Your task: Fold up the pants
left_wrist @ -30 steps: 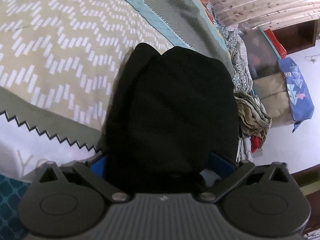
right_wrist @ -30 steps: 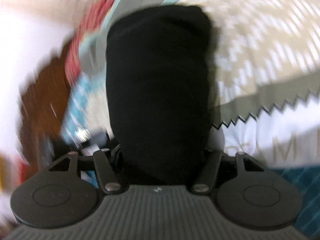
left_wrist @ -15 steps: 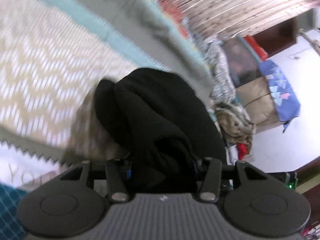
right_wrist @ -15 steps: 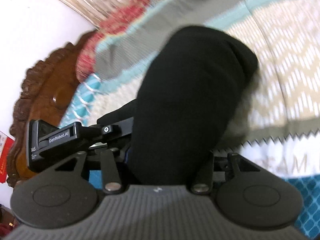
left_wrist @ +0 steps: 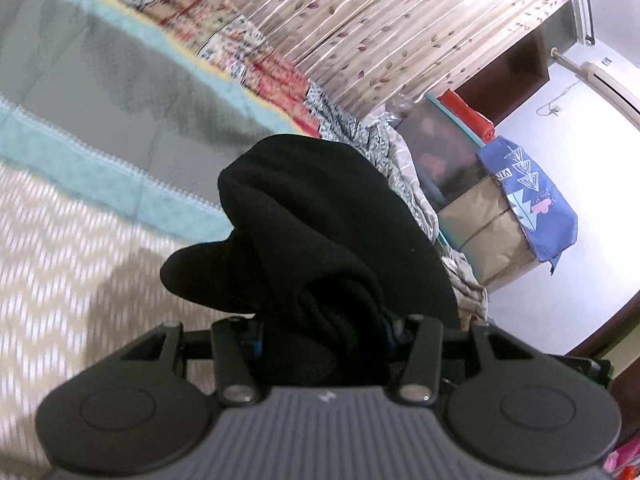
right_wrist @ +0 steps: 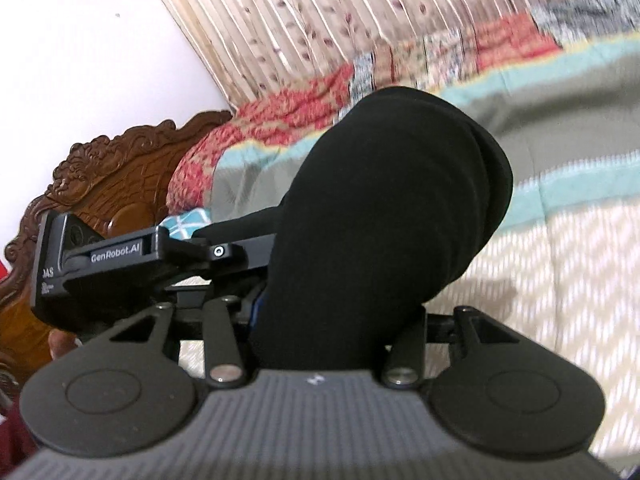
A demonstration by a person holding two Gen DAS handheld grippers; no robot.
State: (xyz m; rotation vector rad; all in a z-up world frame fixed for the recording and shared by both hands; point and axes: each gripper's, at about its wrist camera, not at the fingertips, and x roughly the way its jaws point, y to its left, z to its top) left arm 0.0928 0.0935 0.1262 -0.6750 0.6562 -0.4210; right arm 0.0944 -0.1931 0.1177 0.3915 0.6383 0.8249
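— Above the zigzag-patterned beige bedspread (left_wrist: 60,240), how many things do we count?

— We count one pair of bunched black fabric pants (left_wrist: 320,240) and two tongs. Our left gripper (left_wrist: 322,330) clamps one bundle of it; our right gripper (right_wrist: 332,320) clamps another.

— Where does it lie?

— Between each pair of jaws, bulging forward beyond them, near the bedspread's teal-banded edge (right_wrist: 580,196).

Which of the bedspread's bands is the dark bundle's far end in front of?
In the left wrist view, the pants overlap the grey band, bordered by teal stripes, not the beige zigzag band nearer the camera.
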